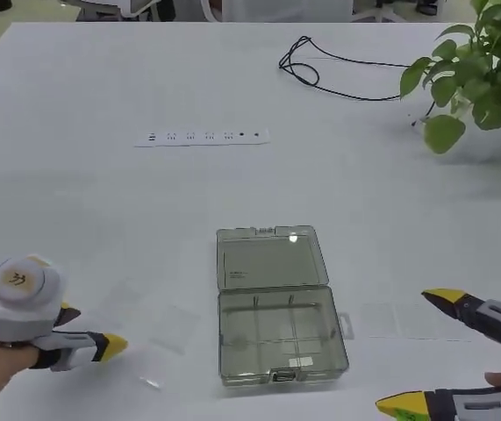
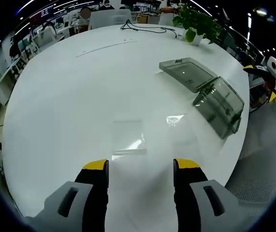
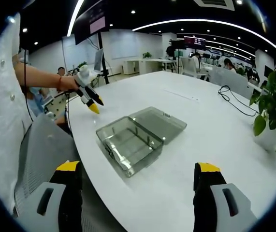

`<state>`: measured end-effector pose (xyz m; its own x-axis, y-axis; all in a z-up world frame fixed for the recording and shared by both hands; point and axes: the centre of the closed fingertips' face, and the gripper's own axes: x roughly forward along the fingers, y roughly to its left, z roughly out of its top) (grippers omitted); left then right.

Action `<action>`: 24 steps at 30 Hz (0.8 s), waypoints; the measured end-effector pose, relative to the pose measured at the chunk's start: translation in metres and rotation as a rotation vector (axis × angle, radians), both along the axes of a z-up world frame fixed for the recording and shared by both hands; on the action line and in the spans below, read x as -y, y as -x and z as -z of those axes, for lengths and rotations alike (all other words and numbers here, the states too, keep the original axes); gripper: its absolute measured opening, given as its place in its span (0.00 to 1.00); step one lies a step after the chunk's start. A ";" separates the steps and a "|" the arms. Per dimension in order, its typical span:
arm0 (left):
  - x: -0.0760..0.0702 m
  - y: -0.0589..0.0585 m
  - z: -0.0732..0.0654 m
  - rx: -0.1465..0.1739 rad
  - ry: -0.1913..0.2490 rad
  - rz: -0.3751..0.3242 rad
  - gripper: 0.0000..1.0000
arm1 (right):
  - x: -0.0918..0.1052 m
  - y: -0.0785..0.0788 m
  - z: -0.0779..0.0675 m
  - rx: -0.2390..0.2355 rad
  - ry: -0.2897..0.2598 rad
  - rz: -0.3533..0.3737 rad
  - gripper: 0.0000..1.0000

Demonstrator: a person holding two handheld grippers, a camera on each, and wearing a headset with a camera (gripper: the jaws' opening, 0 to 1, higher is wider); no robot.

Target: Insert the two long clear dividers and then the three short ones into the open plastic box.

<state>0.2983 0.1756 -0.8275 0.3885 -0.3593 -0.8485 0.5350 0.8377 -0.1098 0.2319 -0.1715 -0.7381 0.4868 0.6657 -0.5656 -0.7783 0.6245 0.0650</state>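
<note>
Progress looks partial: the smoky translucent plastic box (image 1: 250, 373), lid open, sits between my tools with what may be partitions inside, while flat clear plastic dividers (image 2: 128, 140) lie loose before my left gripper (image 2: 140, 166). It and my right gripper (image 3: 138, 169) gape empty.

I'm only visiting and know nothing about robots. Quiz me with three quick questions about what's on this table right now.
1. True or false: the plastic box has its lid shut.
2. What lies beyond the box, farther from the person? A) a power strip B) a keyboard C) a mug
3. Fill in: the left gripper and the right gripper both have their jaws ____.

Key: 1 false, the lid lies open; 2 A; 3 open.
</note>
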 end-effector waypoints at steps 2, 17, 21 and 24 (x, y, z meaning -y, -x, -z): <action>-0.003 0.001 0.003 -0.018 -0.016 -0.007 0.53 | 0.000 0.000 0.000 -0.001 0.000 0.000 0.96; -0.008 -0.001 0.016 -0.067 -0.095 0.001 0.46 | 0.003 0.000 0.003 -0.008 -0.009 0.013 0.96; -0.011 -0.002 0.017 -0.073 -0.127 0.006 0.42 | 0.002 -0.001 0.003 -0.006 -0.012 0.015 0.95; -0.011 -0.002 0.018 -0.084 -0.155 0.015 0.41 | 0.002 -0.002 0.002 -0.001 -0.009 0.013 0.95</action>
<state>0.3005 0.1869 -0.8450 0.3095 -0.2271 -0.9234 0.5418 0.8401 -0.0250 0.2340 -0.1737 -0.7404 0.4948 0.6644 -0.5602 -0.7699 0.6341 0.0719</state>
